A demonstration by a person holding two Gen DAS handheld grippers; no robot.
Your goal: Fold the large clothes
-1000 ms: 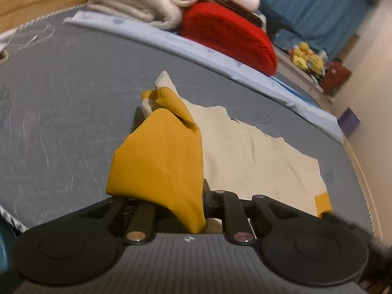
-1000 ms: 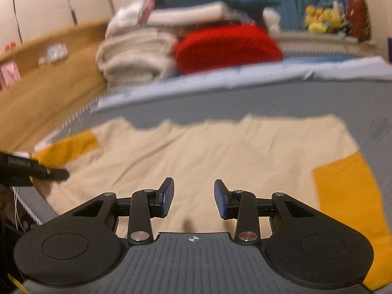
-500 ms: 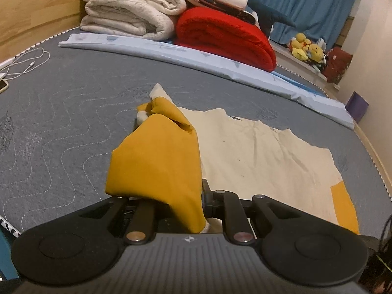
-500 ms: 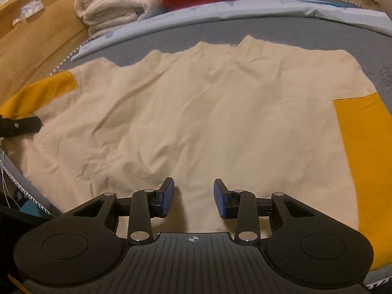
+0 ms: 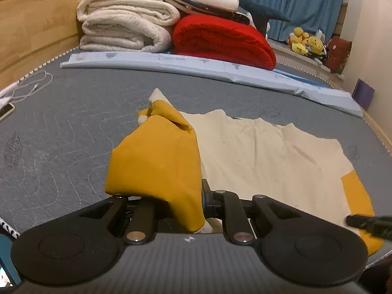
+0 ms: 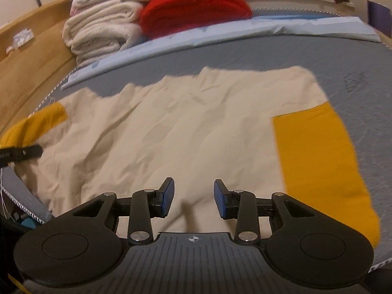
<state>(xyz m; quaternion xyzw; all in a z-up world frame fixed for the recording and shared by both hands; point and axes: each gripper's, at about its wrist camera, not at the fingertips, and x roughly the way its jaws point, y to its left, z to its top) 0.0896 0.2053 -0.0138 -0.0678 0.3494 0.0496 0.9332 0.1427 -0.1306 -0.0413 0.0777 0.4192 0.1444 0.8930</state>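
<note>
Cream shirt (image 6: 186, 132) with mustard-yellow sleeves lies spread across the grey quilted mattress, body lightly wrinkled. One yellow sleeve (image 6: 318, 161) lies flat at the shirt's right side in the right wrist view. The other yellow sleeve (image 5: 156, 161) is lifted off the mattress, bunched, draping in a loose fold.

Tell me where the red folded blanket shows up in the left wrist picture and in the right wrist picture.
Left wrist view: red blanket, upper middle, right of the cream blankets.
Right wrist view: red blanket, top centre, blurred.
Shared landmark: the pale blue sheet lying in front of it.
</note>
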